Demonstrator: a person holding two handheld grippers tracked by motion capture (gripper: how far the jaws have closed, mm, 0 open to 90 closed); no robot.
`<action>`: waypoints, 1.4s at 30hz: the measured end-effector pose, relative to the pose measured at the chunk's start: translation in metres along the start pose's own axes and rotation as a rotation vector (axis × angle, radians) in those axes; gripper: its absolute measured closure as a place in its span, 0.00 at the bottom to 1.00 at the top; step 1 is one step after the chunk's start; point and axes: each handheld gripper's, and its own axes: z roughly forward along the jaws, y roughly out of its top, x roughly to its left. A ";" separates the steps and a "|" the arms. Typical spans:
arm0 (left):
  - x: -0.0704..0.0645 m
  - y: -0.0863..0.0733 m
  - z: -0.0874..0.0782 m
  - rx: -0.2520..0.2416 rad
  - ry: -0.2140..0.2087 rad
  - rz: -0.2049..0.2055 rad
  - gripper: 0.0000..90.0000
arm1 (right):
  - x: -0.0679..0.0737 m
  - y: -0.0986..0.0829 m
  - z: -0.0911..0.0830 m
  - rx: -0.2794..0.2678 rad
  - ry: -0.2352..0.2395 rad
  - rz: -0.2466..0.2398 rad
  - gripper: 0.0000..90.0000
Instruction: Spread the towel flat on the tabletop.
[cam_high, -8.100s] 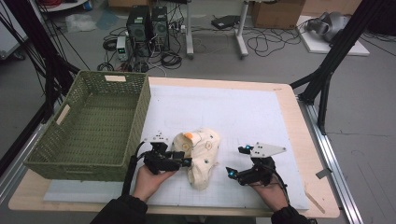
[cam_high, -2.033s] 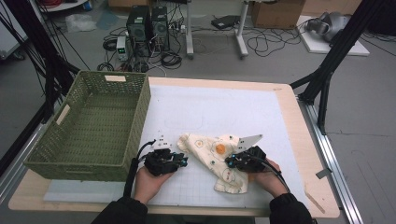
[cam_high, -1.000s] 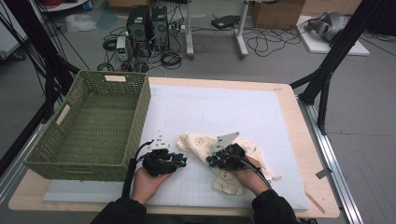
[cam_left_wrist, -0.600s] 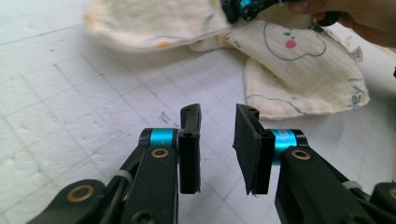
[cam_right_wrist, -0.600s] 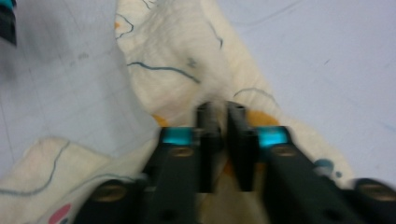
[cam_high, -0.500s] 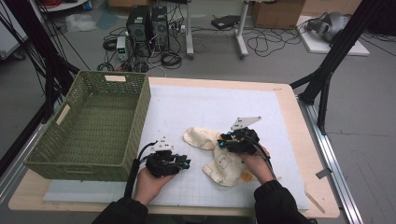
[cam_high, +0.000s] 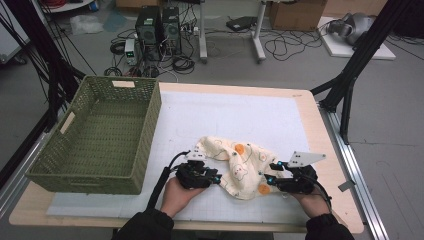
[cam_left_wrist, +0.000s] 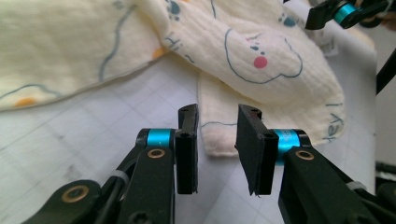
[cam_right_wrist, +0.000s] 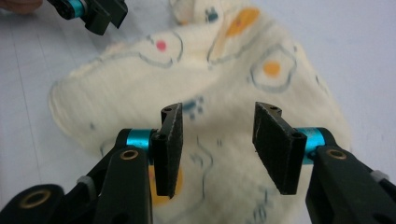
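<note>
Nearest, left gripper (cam_high: 216, 177) at the cream printed cloth's (cam_high: 240, 162) left edge, jaws narrowly parted and holding nothing; right gripper (cam_high: 270, 179) at its right edge, jaws wider, likewise bare. Between them, cloth rumpled on the white mat (cam_high: 225, 115). Farther left, green basket (cam_high: 100, 135).

Even, diffuse overhead light fills the high view, bright on the white mat (cam_high: 235, 120) and dimmer on the floor beyond; shadows are soft and short, the clearest lying inside the green basket (cam_high: 95, 135). No glare shows, and the frame looks slightly soft and grainy. In the left gripper view the jaws are sharp while the patterned cloth (cam_left_wrist: 243, 60) softens with distance. In the right gripper view the cloth (cam_right_wrist: 219, 93) is blurred and the pale far background is washed out.
</note>
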 end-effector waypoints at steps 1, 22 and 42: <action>-0.001 0.002 0.003 0.003 -0.002 -0.003 0.76 | -0.001 -0.004 -0.001 0.010 -0.004 -0.003 0.56; -0.005 -0.019 -0.032 0.072 0.145 0.072 0.98 | -0.003 -0.024 -0.002 0.060 0.002 0.000 0.56; -0.019 -0.060 -0.096 0.036 0.149 0.036 0.97 | 0.023 -0.019 0.006 0.109 0.210 -0.081 0.96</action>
